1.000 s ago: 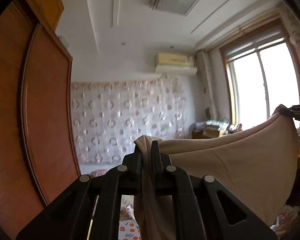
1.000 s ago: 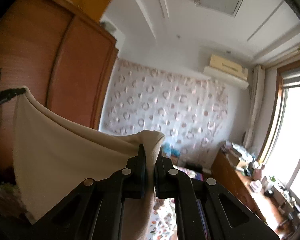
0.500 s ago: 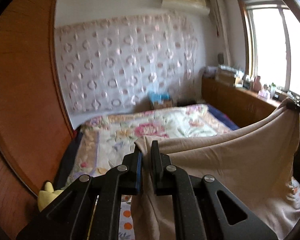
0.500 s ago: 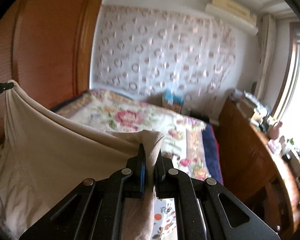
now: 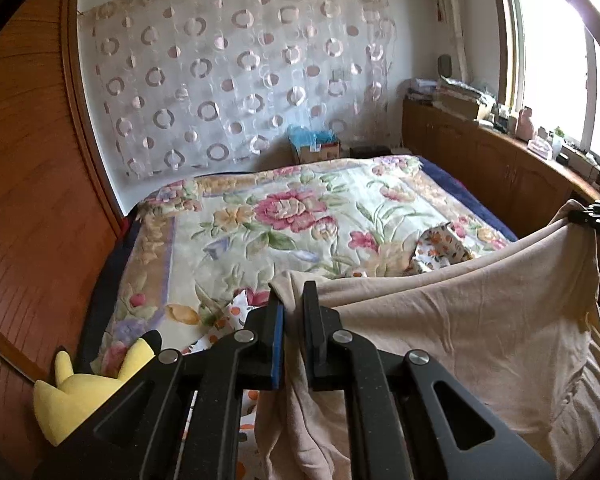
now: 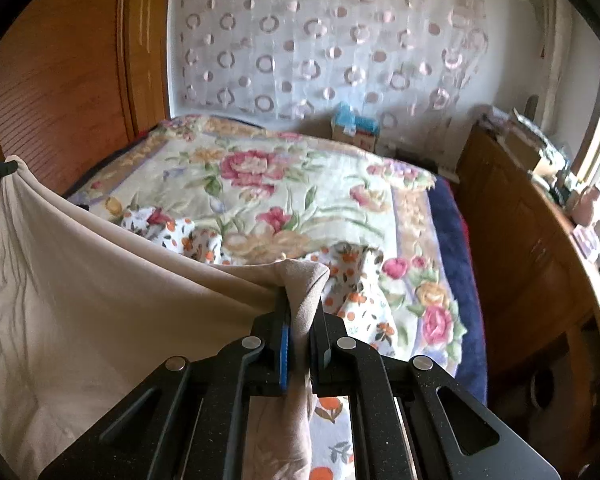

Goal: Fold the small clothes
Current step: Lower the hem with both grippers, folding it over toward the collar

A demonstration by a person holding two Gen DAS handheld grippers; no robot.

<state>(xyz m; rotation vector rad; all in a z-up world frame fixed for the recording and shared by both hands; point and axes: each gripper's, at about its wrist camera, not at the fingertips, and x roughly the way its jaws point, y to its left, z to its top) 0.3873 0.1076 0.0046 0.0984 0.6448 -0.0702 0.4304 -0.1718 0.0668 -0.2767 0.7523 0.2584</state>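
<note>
Left gripper [image 5: 292, 312]: jaws closed on one top corner of the beige garment [image 5: 480, 340]; the cloth bunches between the fingers and a fold hangs down past them toward the bottom of the left wrist view.

Right gripper [image 6: 300, 312]: jaws clamped on the opposite corner of the same garment, fabric gathered into a wad that pokes up above the fingertips.

The garment hangs in the air between the two grippers, upper edge sagging in a shallow curve from one to the other, body draping down below. In the left wrist view the far corner reaches the right edge of the frame, where the other gripper's tips are just visible; in the right wrist view the far corner sits at the left edge likewise.

Garment is over the near end of the bed [image 5: 292, 216], which carries a floral quilt. Whether the lower hem touches the quilt: cannot tell.

On the quilt behind the held cloth lies a white piece with an orange print [image 6: 352, 276], crumpled. A yellow plush toy [image 5: 80, 392] sits at the bed's near left corner, beside the wooden wardrobe [image 5: 32, 200]. Sheer circle-patterned curtain [image 5: 240, 72] on the far wall.
</note>
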